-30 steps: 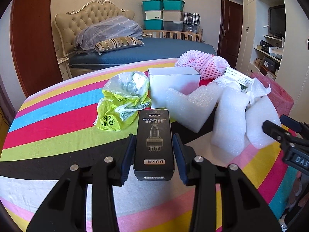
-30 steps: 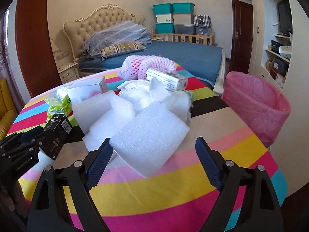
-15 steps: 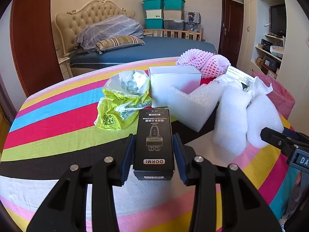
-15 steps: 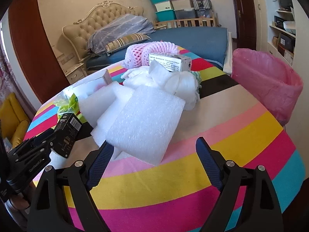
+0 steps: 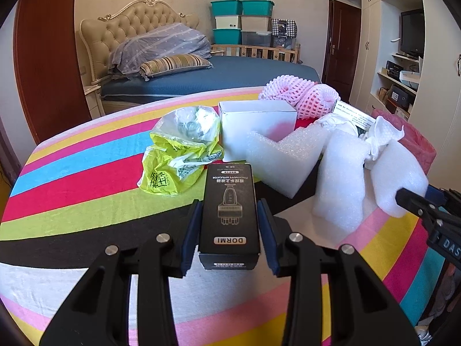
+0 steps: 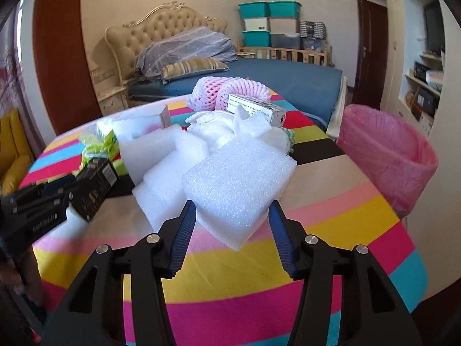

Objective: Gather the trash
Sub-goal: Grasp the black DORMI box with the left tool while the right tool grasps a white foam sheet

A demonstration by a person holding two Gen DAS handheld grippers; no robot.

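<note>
White foam block sits on the striped surface right between the right gripper's jaws, which have just been closing on it, pads about touching. Left gripper is clamped on the black box, likely both bound for the pink-lined bin.

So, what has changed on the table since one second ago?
The right gripper has moved up to the nearest white foam block, and its jaws have just been closing around it; the pads now stand at its sides. The left gripper stays shut on the black DORMI box, in the same place. The other trash and the pink-lined bin have not moved.
</note>
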